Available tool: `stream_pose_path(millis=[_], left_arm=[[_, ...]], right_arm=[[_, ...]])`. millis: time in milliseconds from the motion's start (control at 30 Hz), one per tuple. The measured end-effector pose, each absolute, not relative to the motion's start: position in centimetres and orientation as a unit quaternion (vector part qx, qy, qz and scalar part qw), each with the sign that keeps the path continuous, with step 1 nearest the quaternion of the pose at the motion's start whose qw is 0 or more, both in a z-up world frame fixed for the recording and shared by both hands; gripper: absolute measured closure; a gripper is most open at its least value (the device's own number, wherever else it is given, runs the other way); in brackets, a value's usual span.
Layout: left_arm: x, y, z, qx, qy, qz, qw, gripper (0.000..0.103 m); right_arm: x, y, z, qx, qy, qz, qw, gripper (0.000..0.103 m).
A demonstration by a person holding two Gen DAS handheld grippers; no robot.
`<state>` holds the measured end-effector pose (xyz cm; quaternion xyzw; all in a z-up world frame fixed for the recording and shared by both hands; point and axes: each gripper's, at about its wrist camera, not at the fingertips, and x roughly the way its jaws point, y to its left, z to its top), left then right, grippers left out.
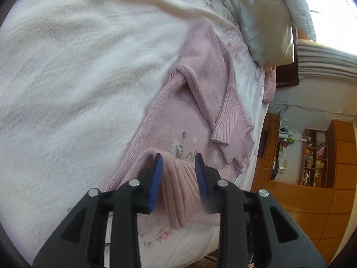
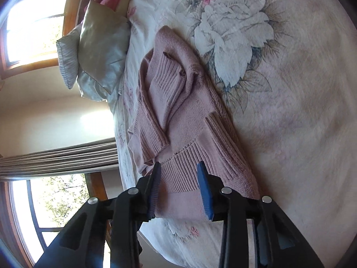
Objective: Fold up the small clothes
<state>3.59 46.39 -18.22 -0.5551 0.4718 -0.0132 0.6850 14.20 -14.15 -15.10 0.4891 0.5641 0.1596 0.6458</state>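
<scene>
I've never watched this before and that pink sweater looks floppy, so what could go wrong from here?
The left tool has ribbed knit bunched between open jaws, so it may slip out or be caught unevenly. The sweater lies near the bed's edge, so a tug could drag it off. Its folded sleeve lies loose and could unfold.

No readable text, label, brand, number or sign anywhere in either view. Book spines on the shelf (image 1: 316,156) at the far wall too small and blurred to make out. Nothing printed on the pink sweater (image 1: 200,102) beyond a small flower motif.
</scene>
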Motion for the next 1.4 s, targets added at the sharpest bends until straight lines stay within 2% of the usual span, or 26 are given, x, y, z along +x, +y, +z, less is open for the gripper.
stream_pose_path(millis=[67,167,300,400,567,767,867,933,1000,1333,1400], left_arm=[[3.3,47.0,-16.7,-0.527,0.471,-0.011,0.708,0.068],[3.5,46.4,-14.8,-0.443,0.501,-0.012,0.744,0.066],[4.5,43.3,-13.7,-0.304,0.539,-0.019,0.785,0.051],[5.8,41.1,-14.3,-0.230,0.563,-0.019,0.793,0.048],[9.1,39.3,-16.3,-0.164,0.587,-0.012,0.793,0.048],[12.8,38.4,-18.4,-0.150,0.608,-0.014,0.779,0.048],[13.6,38.1,-19.5,-0.151,0.624,-0.021,0.766,0.059],[13.4,37.9,-19.4,-0.151,0.621,-0.026,0.769,0.077],[13.0,37.9,-18.8,-0.154,0.614,-0.030,0.773,0.091],[10.9,38.5,-17.4,-0.176,0.593,-0.050,0.784,0.092],[11.4,38.3,-18.2,-0.177,0.601,-0.044,0.778,0.090]], right_arm=[[14.5,-14.3,-14.1,0.463,0.566,0.167,0.661,0.068],[14.8,-14.0,-12.8,0.402,0.580,0.176,0.686,0.060],[14.6,-12.5,-12.4,0.330,0.601,0.182,0.705,0.057],[14.3,-11.3,-13.0,0.302,0.614,0.187,0.705,0.056],[13.7,-9.6,-13.5,0.264,0.628,0.190,0.707,0.056],[13.2,-9.5,-13.0,0.239,0.627,0.192,0.717,0.056],[13.3,-9.3,-12.6,0.211,0.623,0.197,0.727,0.054],[13.7,-9.0,-12.3,0.185,0.620,0.200,0.735,0.054],[14.2,-8.4,-12.5,0.157,0.621,0.201,0.741,0.053],[18.1,-5.9,-15.7,0.078,0.635,0.189,0.745,0.053],[18.3,-5.6,-15.8,0.064,0.635,0.191,0.746,0.066]])
